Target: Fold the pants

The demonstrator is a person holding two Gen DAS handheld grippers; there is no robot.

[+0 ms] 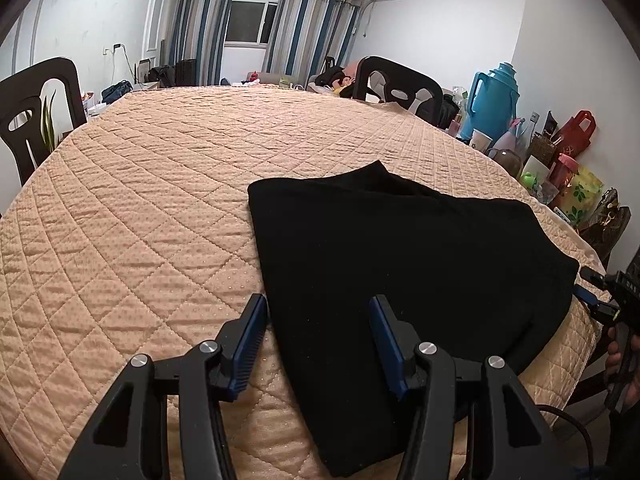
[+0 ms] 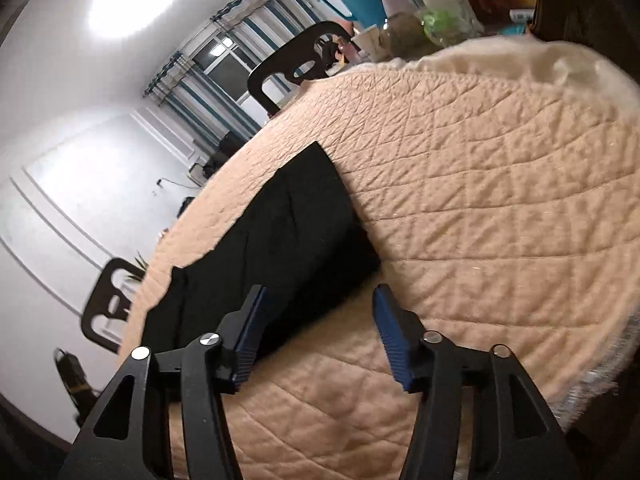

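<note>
Between and beyond the fingers of the left gripper, the folded black pants lie flat on the quilted peach cover of the surface. Both blue-padded fingers stand apart with a clear gap; the left one hangs over bare quilt just beside the pants' edge, the right one over the dark cloth, and neither pinches anything. Whether the pads touch the fabric cannot be told from this angle. The near end of the pants is cut off behind the gripper's black arms, and the cloth is so dark that its layers and seams barely show; only a faint fold line runs near the far corner.

At the right rim of the left wrist view, the right gripper pokes in, partly cut off by the frame, with a hand below it.

From the right wrist view, tilted and blurred, the right gripper is spread wide and holds nothing. The pants stretch away ahead of its left finger, whose tip overlaps their near corner; its right finger is over bare quilt. A blue thermos and bags crowd the far right side, mostly unclear.
</note>
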